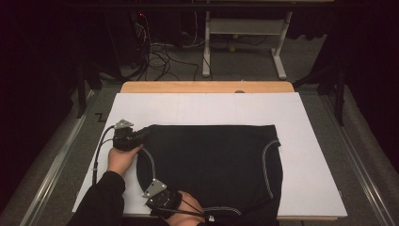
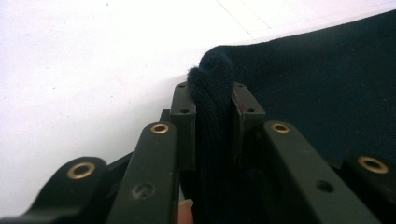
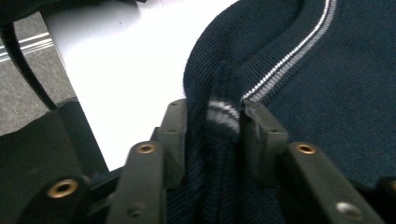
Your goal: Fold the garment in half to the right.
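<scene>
Nearest the high camera, the right hand-held gripper (image 1: 151, 189) is pinching the striped hem of the dark knit garment (image 1: 211, 160), spread on the white table (image 1: 310, 155); the left hand-held gripper (image 1: 143, 133) is clamping its far corner (bunched). Uneven lifting risks slipping fabric.

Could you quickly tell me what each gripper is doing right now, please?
Left gripper: shut on a fold of the dark sweater.
Right gripper: shut on the sweater's striped edge.
</scene>
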A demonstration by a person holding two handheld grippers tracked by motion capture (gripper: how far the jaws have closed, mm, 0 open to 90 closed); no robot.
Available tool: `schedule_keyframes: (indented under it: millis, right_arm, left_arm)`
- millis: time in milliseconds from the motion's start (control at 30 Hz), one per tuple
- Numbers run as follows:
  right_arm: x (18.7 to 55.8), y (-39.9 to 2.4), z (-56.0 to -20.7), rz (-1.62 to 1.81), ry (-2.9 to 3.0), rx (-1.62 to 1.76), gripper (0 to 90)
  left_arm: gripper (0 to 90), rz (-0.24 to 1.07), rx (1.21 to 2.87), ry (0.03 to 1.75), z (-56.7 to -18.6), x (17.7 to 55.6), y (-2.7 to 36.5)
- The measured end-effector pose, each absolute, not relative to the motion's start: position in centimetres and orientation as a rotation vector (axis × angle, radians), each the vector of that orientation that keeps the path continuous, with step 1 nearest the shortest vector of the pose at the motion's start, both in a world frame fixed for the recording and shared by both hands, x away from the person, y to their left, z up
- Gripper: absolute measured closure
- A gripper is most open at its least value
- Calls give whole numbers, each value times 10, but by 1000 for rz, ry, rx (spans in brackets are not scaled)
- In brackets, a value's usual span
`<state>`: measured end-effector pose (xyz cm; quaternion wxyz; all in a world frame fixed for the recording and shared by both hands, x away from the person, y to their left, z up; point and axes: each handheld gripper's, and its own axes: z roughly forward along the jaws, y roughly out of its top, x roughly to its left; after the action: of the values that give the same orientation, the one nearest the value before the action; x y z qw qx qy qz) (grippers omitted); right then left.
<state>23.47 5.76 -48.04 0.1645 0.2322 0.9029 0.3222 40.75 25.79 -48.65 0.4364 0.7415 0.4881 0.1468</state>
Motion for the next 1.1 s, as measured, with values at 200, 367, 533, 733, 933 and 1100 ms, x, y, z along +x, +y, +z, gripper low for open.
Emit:
schedule_keyframes:
  millis: [200,367,533,733,933,1100]
  right_arm:
    - [236,54,-480,955,2561,671,740]
    - [228,51,-469,1042,2480,626,745]
    - [228,44,-462,1110,2458,647,745]
    - [227,39,-455,1165,2421,650,744]
    - [225,31,-446,1239,2373,658,746]
    - [224,21,-442,1284,2368,650,750]
  left_arm:
    - [711,364,1847,1219,-487,408,258]
    - [711,358,1843,1216,-487,408,258]
    - [711,365,1860,1203,-486,408,257]
    - [712,363,1875,1196,-485,408,254]
    - [712,287,1818,1300,-481,408,250]
    - [714,296,1739,1346,-472,406,248]
